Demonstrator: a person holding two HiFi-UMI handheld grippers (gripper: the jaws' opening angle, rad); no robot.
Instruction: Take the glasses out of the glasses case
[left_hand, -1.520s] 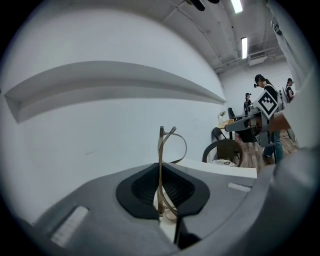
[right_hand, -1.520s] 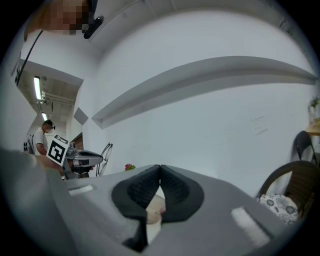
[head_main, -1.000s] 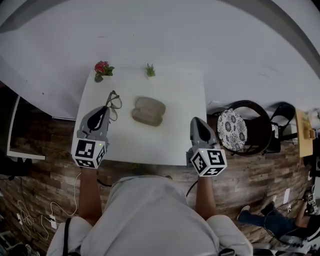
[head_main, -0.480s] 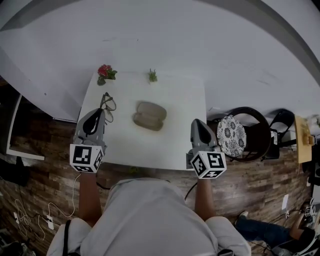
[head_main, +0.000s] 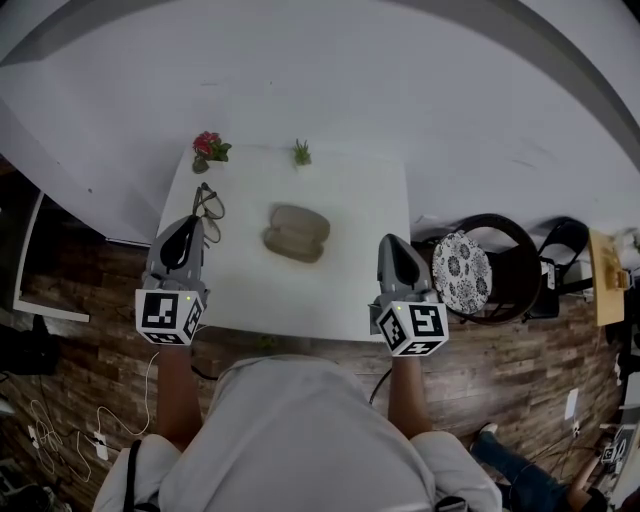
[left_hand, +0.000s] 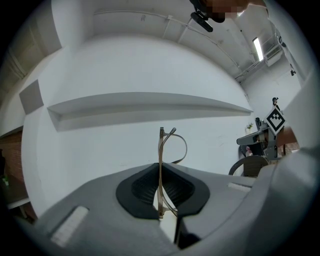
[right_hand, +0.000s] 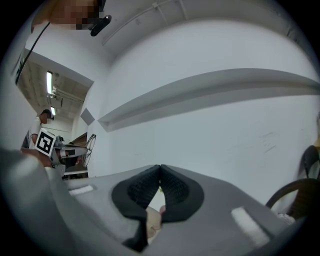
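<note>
The glasses case (head_main: 296, 232), grey-brown and oval, lies in the middle of the white table (head_main: 345, 275). In the head view, my left gripper (head_main: 192, 224) hangs over the table's left edge, left of the case, shut on the glasses (head_main: 207, 202). In the left gripper view the thin-framed glasses (left_hand: 165, 150) stand upright out of the shut jaws, held by one slim part. My right gripper (head_main: 393, 248) is over the table's right front part, right of the case. Its jaws (right_hand: 160, 172) are shut with nothing between them.
A small pot with red flowers (head_main: 208, 147) and a tiny green plant (head_main: 301, 153) stand along the table's far edge. A dark chair with a patterned cushion (head_main: 463, 262) stands right of the table. A white wall rises behind the table, and the floor is wood-patterned.
My left gripper has carried the glasses a little to the left, farther from the case. The case and the right gripper have stayed about where they were.
</note>
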